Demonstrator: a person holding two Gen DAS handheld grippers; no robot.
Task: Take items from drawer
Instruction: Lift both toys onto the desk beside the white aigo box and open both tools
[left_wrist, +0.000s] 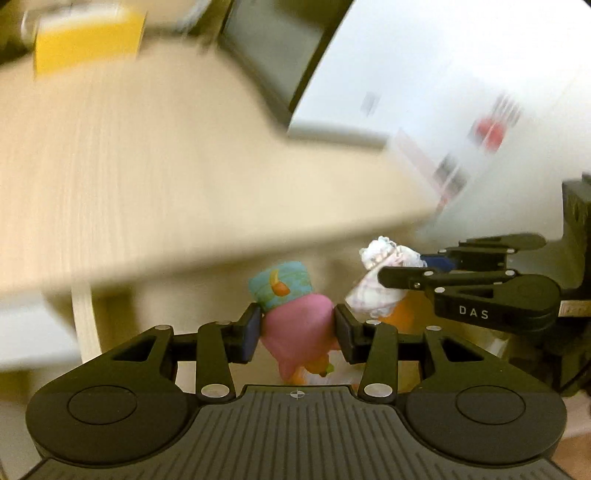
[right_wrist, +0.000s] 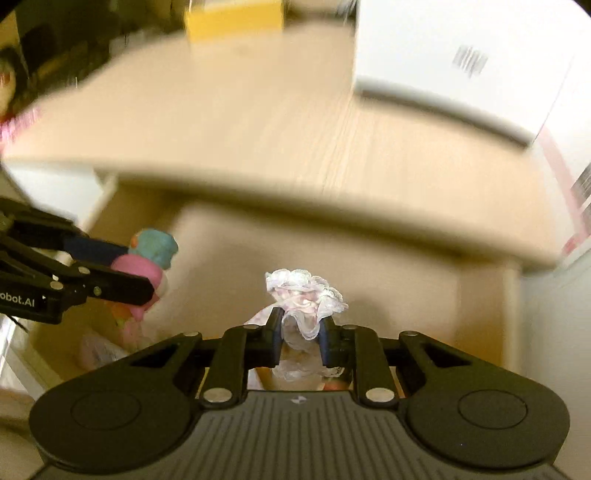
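The bench (right_wrist: 258, 122) looms blurred above us and the open drawer (right_wrist: 388, 258) lies below. Our left gripper (left_wrist: 298, 328) fingers are clenched on a pink sock (left_wrist: 295, 332), our right gripper (right_wrist: 300, 338) on a lacy cloth (right_wrist: 306, 299). Both seem lifted out; setting them down remains, we judge.
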